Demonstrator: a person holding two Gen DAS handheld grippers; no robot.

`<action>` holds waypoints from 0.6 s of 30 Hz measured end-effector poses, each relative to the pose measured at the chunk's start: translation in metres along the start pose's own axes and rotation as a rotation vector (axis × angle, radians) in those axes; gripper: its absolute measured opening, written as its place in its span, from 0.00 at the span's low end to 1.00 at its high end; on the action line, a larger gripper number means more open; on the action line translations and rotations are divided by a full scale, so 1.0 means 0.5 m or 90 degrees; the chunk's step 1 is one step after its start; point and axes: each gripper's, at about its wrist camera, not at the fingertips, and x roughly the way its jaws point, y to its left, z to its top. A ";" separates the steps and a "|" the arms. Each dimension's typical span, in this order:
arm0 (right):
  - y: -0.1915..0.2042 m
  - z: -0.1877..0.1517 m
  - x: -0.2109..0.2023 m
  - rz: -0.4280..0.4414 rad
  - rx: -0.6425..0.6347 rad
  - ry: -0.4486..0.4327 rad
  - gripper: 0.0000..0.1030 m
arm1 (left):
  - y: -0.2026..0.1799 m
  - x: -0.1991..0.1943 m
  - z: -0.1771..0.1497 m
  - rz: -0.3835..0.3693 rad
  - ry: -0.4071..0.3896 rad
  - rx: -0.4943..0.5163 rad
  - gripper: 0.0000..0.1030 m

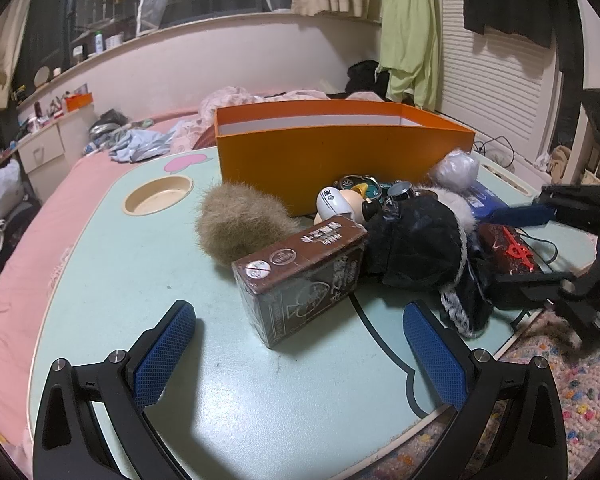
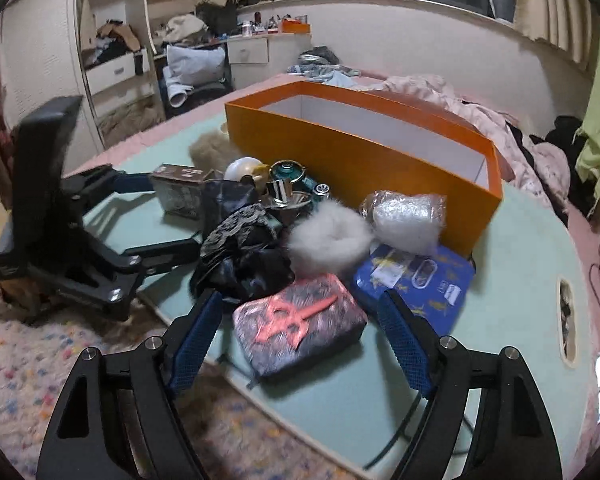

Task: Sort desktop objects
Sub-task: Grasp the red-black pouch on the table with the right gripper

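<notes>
A: Left wrist view: the left gripper (image 1: 298,354) hangs over a pale green table (image 1: 140,280), jaws spread wide with nothing between the pads. A brown box (image 1: 300,276) stands just ahead of them, touching neither finger, on the near side of the orange box (image 1: 340,168).

B: And the orange box itself?

A: Open-topped, white inside, at the far edge of the table. Piled against its near wall: a tan fur ball (image 1: 236,224) to the left of the brown box, a white toy (image 1: 336,204), and a black cloth (image 1: 416,244) to the right.

B: Right wrist view?

A: The right gripper (image 2: 300,330) is blurred. Its jaws stand wide on either side of a dark case with a red emblem (image 2: 300,320); the pads are not pressing on it, as far as the blur allows. The case lies at the table's near edge, in front of the orange box (image 2: 360,160).

B: What else is near that box?

A: A white fluffy ring (image 2: 328,240), a clear wrapped bundle (image 2: 408,212) and a blue packet (image 2: 420,284), all just before its front wall.
</notes>
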 end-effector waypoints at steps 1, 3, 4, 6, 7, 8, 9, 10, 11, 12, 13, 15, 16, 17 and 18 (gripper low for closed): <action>0.000 -0.001 0.002 0.010 -0.002 0.001 0.68 | 0.001 -0.001 0.000 0.002 -0.002 -0.002 1.00; -0.004 -0.011 -0.006 0.022 -0.002 -0.005 0.65 | 0.004 -0.006 -0.002 0.001 -0.007 -0.009 1.00; -0.006 -0.015 -0.010 0.022 -0.002 -0.008 0.64 | 0.009 -0.014 -0.004 -0.009 -0.012 -0.018 1.00; -0.007 -0.025 -0.016 0.022 -0.002 -0.014 0.64 | 0.016 -0.027 -0.005 -0.013 -0.025 -0.040 1.00; -0.009 -0.031 -0.021 0.023 0.001 -0.018 0.64 | 0.023 -0.031 -0.004 -0.015 -0.030 -0.049 1.00; -0.010 -0.036 -0.026 0.023 0.005 -0.025 0.64 | 0.031 -0.034 -0.003 -0.019 -0.034 -0.058 1.00; -0.015 -0.043 -0.036 0.023 0.014 -0.037 0.64 | 0.041 -0.036 0.001 -0.028 -0.039 -0.072 1.00; -0.018 -0.045 -0.042 0.023 0.023 -0.046 0.64 | 0.048 -0.035 0.005 -0.033 -0.041 -0.082 1.00; -0.023 -0.049 -0.049 0.025 0.035 -0.054 0.64 | 0.057 -0.035 0.011 -0.035 -0.045 -0.098 1.00; -0.026 -0.049 -0.052 0.029 0.047 -0.058 0.64 | 0.061 -0.033 0.012 -0.037 -0.045 -0.106 1.00; -0.032 -0.054 -0.056 0.031 0.059 -0.061 0.64 | 0.066 -0.028 0.018 -0.046 -0.042 -0.114 1.00; -0.039 -0.065 -0.061 0.031 0.076 -0.061 0.64 | 0.067 -0.012 0.030 -0.070 -0.022 -0.110 0.99; -0.041 -0.067 -0.062 0.030 0.080 -0.061 0.64 | 0.064 -0.005 0.035 -0.078 -0.013 -0.102 0.98; -0.042 -0.070 -0.064 0.030 0.084 -0.063 0.64 | 0.062 0.002 0.039 -0.082 -0.007 -0.093 0.98; -0.042 -0.071 -0.065 0.032 0.086 -0.064 0.64 | 0.057 0.010 0.044 -0.087 0.003 -0.080 0.98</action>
